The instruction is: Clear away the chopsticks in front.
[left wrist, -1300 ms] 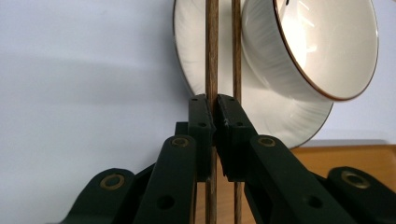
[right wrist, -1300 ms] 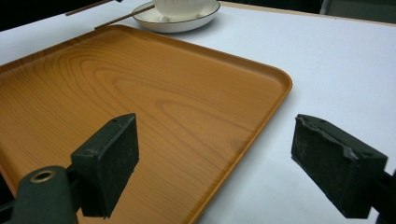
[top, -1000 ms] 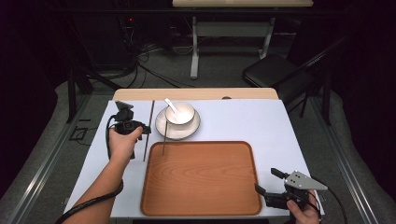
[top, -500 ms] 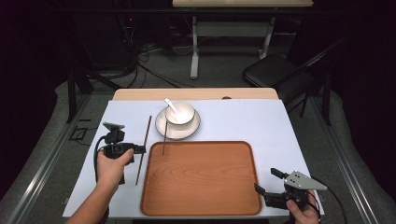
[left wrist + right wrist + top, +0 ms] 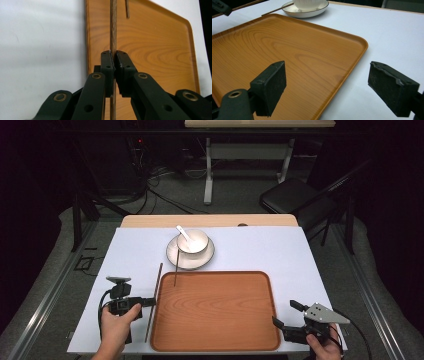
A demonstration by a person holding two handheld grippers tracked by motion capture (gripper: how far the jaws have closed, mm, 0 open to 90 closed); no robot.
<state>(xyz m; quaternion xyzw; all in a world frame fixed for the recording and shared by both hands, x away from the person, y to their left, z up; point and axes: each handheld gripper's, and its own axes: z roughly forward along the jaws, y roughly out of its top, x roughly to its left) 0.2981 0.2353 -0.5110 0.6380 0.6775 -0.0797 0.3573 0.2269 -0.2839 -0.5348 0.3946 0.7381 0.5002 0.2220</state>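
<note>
One thin, stiff, light chopstick (image 5: pixel 113 30) sits pinched between the left gripper (image 5: pixel 114 58) pads near mid-length; likely slippery, so gripping centrally limits pivoting. Right gripper (image 5: pixel 334 87) fingers stand spread, empty.

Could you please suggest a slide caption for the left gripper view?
Left gripper clamps a wooden chopstick over the wooden tray's left rim.

No readable text, label, brand, number or sign is showing on anything here; the wooden tray (image 5: pixel 215 312), the bowl (image 5: pixel 193 240) and the white tabletop (image 5: pixel 260 250) are looking plain, though fine print could be escaping these views.
</note>
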